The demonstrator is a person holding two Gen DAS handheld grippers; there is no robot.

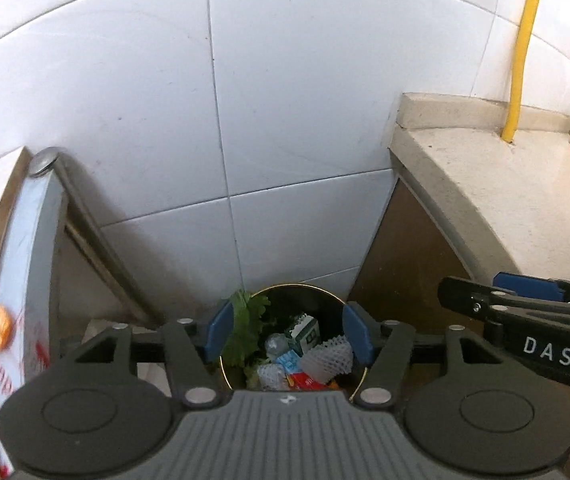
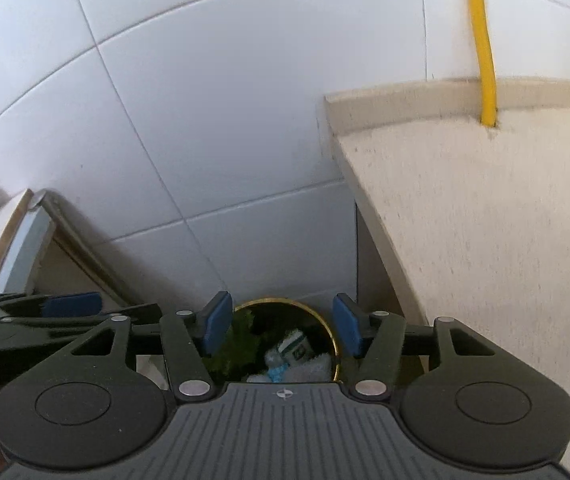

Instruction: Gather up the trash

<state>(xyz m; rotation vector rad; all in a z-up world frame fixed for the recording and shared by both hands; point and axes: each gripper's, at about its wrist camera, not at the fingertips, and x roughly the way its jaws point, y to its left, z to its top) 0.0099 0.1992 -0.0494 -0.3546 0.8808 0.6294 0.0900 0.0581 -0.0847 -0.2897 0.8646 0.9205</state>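
My left gripper [image 1: 289, 330] and right gripper [image 2: 281, 326] both hang with jaws apart and empty. The round black gold-rimmed trash bin [image 1: 325, 294] sits at lower centre, directly below both. It holds green leaves [image 1: 247, 320], foam netting [image 1: 331, 358] and cartons; neither gripper looks nearer.

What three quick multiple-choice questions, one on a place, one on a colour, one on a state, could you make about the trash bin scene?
1. Where does the trash bin stand?
A. on the countertop
B. on the floor between the countertop and a cabinet
C. on a chair

2. What colour is the pipe?
A. yellow
B. red
C. green

3. How is the left gripper?
A. shut on a carton
B. shut, empty
C. open, empty

Answers: 1 B, it sits low by the tiled wall; 2 A, plainly yellow; 3 C, its pads stand apart with nothing between.
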